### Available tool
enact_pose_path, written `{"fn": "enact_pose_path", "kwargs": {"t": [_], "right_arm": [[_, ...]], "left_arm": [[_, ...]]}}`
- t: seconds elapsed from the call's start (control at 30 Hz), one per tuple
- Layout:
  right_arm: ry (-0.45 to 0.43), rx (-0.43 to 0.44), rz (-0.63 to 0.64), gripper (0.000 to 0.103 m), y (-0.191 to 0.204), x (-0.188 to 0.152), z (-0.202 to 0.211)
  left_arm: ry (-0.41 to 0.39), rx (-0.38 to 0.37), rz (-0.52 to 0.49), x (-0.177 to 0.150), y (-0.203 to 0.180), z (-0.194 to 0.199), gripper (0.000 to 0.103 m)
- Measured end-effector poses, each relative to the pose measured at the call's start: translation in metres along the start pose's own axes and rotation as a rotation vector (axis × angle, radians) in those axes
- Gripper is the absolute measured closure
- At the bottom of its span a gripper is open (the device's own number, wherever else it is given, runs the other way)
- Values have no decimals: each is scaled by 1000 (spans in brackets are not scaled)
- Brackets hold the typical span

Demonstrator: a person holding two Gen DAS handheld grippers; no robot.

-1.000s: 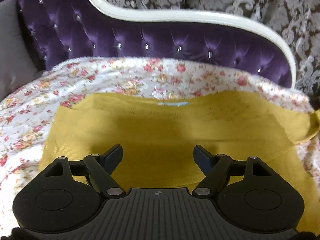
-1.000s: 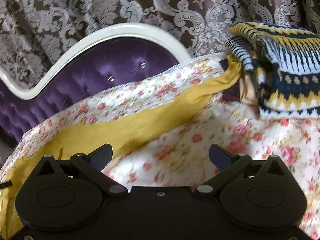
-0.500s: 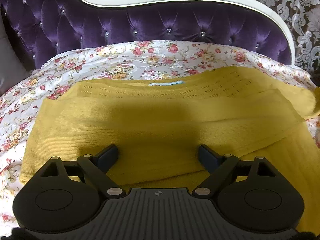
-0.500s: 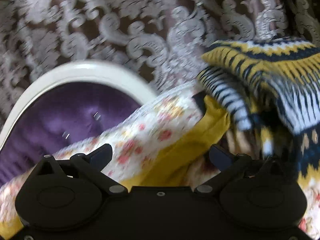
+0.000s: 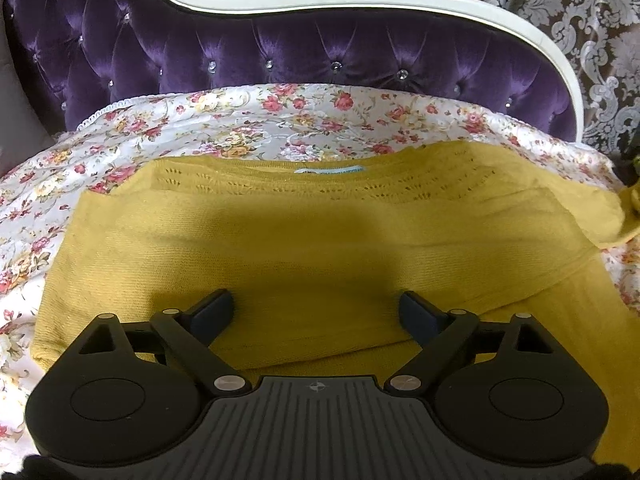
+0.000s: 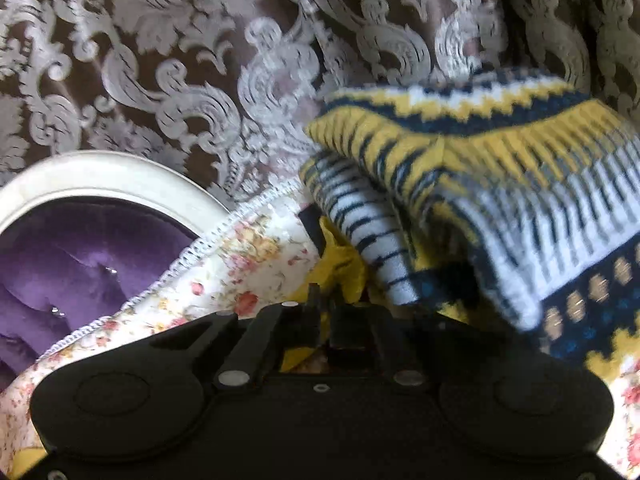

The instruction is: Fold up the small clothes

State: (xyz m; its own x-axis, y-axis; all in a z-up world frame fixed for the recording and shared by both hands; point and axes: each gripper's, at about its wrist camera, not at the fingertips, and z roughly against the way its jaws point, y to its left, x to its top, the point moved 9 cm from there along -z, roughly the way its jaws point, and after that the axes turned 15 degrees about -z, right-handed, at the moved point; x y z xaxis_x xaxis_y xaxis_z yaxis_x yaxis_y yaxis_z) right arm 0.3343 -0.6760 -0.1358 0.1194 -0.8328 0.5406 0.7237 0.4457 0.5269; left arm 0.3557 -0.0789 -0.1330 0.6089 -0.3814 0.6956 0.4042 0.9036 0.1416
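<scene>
Two views, taken in turn.

Left wrist view: my left gripper [image 5: 316,312] hangs low over the mustard sweater [image 5: 320,248], its fingers [image 5: 212,310] spread wide after just opening further, nothing pinched between them. The sweater lies flat on the floral bedspread [image 5: 248,128], its long axis running left to right across the frame, neckline and blue label [image 5: 329,170] toward the purple tufted headboard [image 5: 280,48]. Its near edge is a folded hem just ahead of my fingers. Open floral cloth shows along the left side and in a band between the neckline and the headboard; at the right the garment narrows into a sleeve that runs off toward the frame edge.

Right wrist view (blurred): my right gripper [image 6: 326,312] has its fingers [image 6: 312,308] just brought together, and mustard fabric [image 6: 340,264] sits between and around the tips, so I read them as clamped on the sweater's sleeve end; the exact contact is hard to make out. Just beyond and to the right lies a patterned knit [image 6: 500,200] in yellow, navy and white, close against the pinched cloth. To the left, the bedspread's stitched edge [image 6: 192,256] runs diagonally, with the white headboard frame [image 6: 100,176] and damask wall covering [image 6: 180,60] behind it.
</scene>
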Motion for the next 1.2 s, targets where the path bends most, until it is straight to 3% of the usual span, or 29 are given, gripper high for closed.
{"fn": "enact_pose_path", "kwargs": {"t": [0.2, 0.37, 0.5, 0.63, 0.8, 0.9, 1.03, 1.1, 1.17, 1.2], "right_arm": [[-18, 111, 21, 93, 28, 15, 39], [-37, 184, 117, 93, 62, 15, 71], [-14, 287, 199, 93, 100, 4, 96], [10, 456, 311, 93, 163, -21, 144], [113, 682, 435, 93, 241, -86, 203], [231, 797, 517, 93, 274, -156, 230], [362, 859, 668, 86, 289, -255, 235], [424, 866, 700, 63, 283, -296, 231], [439, 846, 715, 45, 274, -315, 224], [432, 824, 733, 41, 265, -324, 220]], "left_arm": [[-9, -37, 32, -1, 2, 3, 13], [-9, -67, 62, -1, 4, 6, 13], [-6, -96, 95, -3, 6, 12, 13], [-5, -119, 111, -4, 7, 18, 13], [-12, -142, 134, -7, 13, 29, 13], [-15, -147, 151, -11, 19, 35, 13], [-13, -149, 171, -18, 31, 42, 13], [-12, -149, 178, -22, 37, 46, 13], [-14, -144, 184, -25, 45, 50, 13], [-17, -143, 189, -25, 48, 52, 13]]}}
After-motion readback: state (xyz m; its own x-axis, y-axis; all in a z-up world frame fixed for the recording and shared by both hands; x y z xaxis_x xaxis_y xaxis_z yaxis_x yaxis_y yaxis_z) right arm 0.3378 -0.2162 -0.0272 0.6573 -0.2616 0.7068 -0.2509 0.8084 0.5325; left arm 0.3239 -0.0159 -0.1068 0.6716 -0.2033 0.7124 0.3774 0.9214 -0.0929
